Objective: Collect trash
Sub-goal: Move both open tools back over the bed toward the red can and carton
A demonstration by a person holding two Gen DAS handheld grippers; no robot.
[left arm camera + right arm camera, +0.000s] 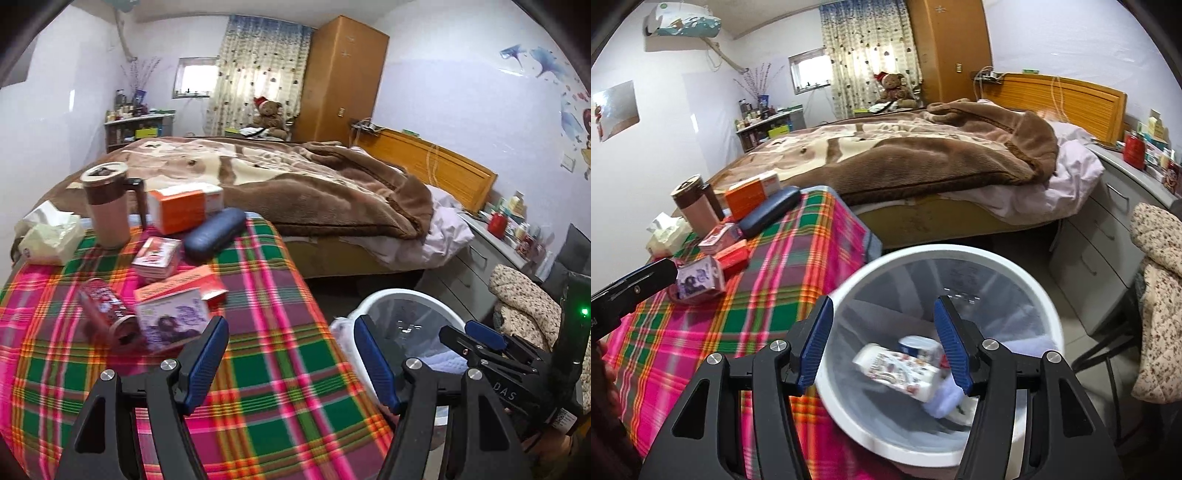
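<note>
Both grippers read as spread apart with nothing between their blue pads. On my left wrist feed, the left gripper (290,360) hangs over the plaid cloth (258,369); at ten o'clock I see the red can (105,308) lying on its side, touching the purple box (173,321), with orange cartons (181,212), a dark case (214,234) and a lidded mug (107,205) farther back. At three o'clock the white bin (402,295) stands just beside the table, with the right gripper (476,341) over it. On my right wrist feed, the right gripper (884,341) hovers above the bin (960,254), where a white printed bottle (897,365) and crumpled paper (945,400) lie blurred at six o'clock.
</note>
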